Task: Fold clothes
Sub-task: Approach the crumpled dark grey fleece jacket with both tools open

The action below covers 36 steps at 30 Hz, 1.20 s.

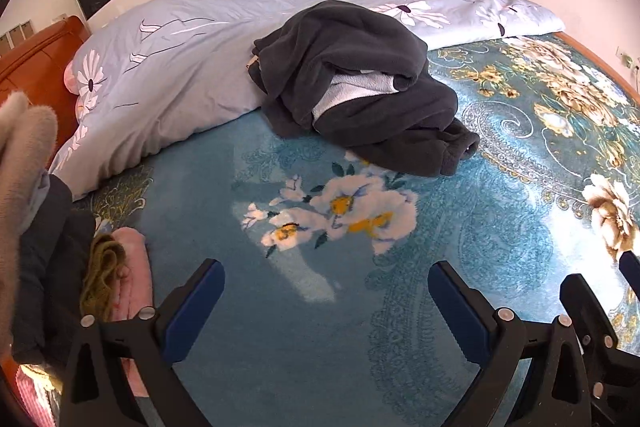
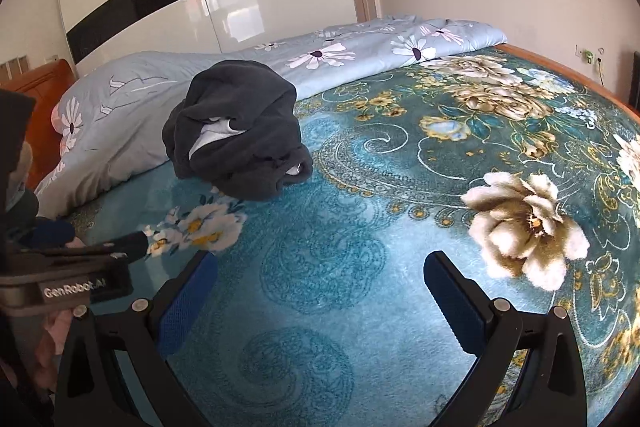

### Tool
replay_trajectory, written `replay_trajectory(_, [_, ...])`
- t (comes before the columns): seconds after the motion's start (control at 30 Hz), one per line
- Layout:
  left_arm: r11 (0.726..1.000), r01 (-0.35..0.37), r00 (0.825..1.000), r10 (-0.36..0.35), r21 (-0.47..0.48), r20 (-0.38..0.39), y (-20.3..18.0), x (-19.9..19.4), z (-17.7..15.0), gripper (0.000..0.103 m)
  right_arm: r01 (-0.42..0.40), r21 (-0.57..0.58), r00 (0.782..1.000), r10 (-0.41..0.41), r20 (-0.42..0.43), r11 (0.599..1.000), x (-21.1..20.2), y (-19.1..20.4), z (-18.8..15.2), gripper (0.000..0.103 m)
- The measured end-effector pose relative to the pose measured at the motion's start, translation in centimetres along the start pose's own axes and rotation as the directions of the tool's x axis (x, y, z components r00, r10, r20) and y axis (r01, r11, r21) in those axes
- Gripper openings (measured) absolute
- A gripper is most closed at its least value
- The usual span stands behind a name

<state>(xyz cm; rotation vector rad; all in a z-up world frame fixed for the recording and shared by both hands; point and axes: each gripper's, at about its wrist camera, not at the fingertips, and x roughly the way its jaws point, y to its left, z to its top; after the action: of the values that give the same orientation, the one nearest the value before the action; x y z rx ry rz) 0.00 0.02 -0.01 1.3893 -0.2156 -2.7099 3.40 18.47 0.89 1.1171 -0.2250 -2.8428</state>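
Both grippers, left (image 1: 326, 293) and right (image 2: 320, 283), hover spread and empty above teal floral plush blanket (image 2: 320, 327). Crumpled dark-grey fleece garment (image 1: 352, 99) lies unfolded mid-bed against pale-blue floral duvet (image 1: 168, 67); sleeves indistinct, possibly tucked. Next: reach, grasp an edge, spread flat.

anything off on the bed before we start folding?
Nothing damaged. The dark fleece garment lies in a crumpled heap against the rolled duvet, pale lining showing. Both grippers, left and right, are open and empty.

Floral teal blanket (image 2: 360, 267); pale blue duvet (image 1: 180, 67); glossy wardrobe (image 2: 200, 7).
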Motion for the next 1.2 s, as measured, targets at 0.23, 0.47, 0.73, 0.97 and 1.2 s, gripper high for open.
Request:
replay_trajectory(0.23, [1.0,0.016,1.0,-0.016,0.012,0.001,-1.1,0.3,-0.3,0.103,-0.042,0.039,0.999,0.042,-0.001,0.998,0.8,-0.6,0.4,0.103])
replay_trajectory(0.47, [1.0,-0.012,0.999,0.012,0.008,-0.029,-3.0,1.1,0.4,0.103,-0.08,0.081,0.997,0.078,0.023,0.993,0.4,-1.7,0.2,0.103])
replay_trajectory(0.73, [0.999,-0.029,0.999,0.03,0.035,-0.042,-3.7,1.2,0.3,0.103,-0.076,0.118,0.997,0.076,0.006,0.99,0.8,-2.5,-0.1,0.103])
replay_trajectory(0.97, [0.999,-0.028,0.998,0.03,0.036,-0.052,-3.8,1.2,0.3,0.103,-0.065,0.131,0.998,0.067,-0.011,0.989,1.0,-3.0,-0.2,0.103])
replay_trajectory(1.2, [0.999,-0.034,0.997,0.037,0.039,-0.065,-3.9,1.5,0.2,0.103,-0.063,0.141,0.997,0.069,-0.044,0.988,1.5,-3.1,-0.5,0.103])
